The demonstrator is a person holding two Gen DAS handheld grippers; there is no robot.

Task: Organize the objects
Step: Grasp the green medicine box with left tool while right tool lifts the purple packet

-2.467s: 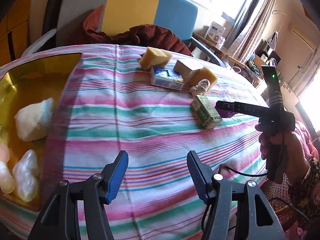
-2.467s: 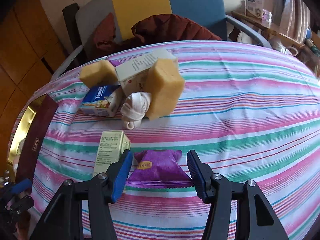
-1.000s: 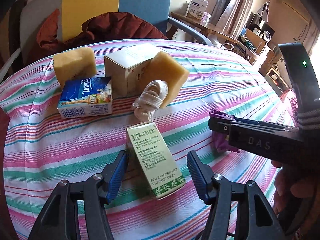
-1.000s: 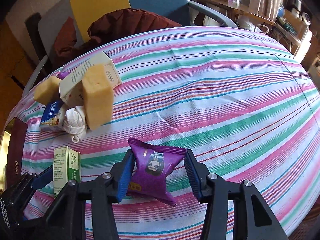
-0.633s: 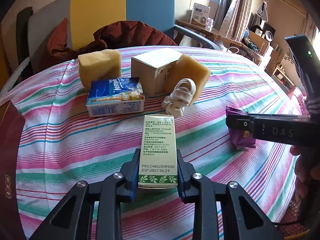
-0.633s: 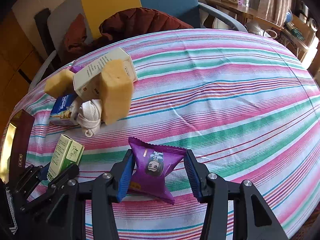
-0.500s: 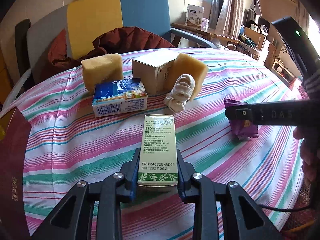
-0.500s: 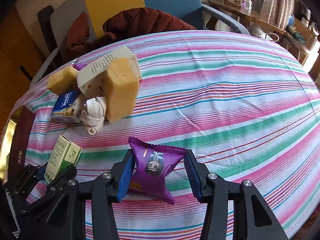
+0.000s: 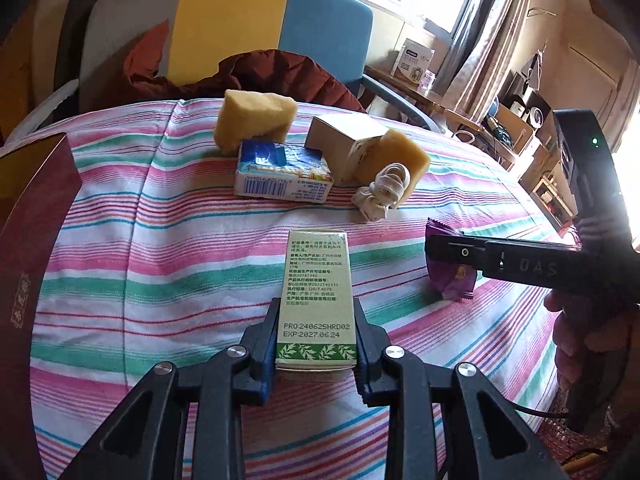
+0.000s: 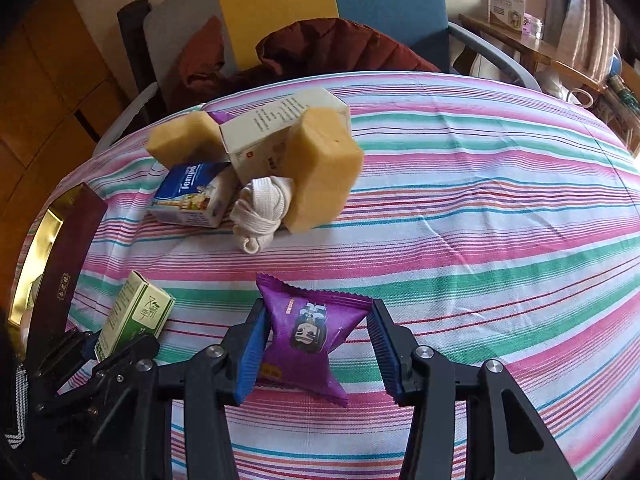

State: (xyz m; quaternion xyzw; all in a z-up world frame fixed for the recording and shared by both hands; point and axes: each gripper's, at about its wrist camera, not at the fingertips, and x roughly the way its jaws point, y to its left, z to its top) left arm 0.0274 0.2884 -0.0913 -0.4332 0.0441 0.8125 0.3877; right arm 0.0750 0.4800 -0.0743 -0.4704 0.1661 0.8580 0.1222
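Observation:
My left gripper (image 9: 316, 354) is shut on a green carton (image 9: 317, 296) and holds it over the striped tablecloth (image 9: 160, 272). The carton also shows in the right wrist view (image 10: 136, 314). My right gripper (image 10: 316, 354) is shut on a purple snack packet (image 10: 310, 332), which also shows in the left wrist view (image 9: 450, 280). Behind them sit a blue Tempo tissue pack (image 9: 282, 176), two yellow sponges (image 9: 254, 122) (image 9: 400, 160), a white box (image 9: 346, 140) and a knotted white cord (image 9: 382, 192).
A dark red box with a gold inside (image 10: 60, 264) lies at the table's left edge. A chair with a brown-red jacket (image 9: 272, 76) stands behind the table. Shelves with clutter (image 9: 516, 120) stand at the right.
My left gripper closed on the green carton about half a second ago and now holds it a little farther back and left. My right gripper kept hold of the purple packet.

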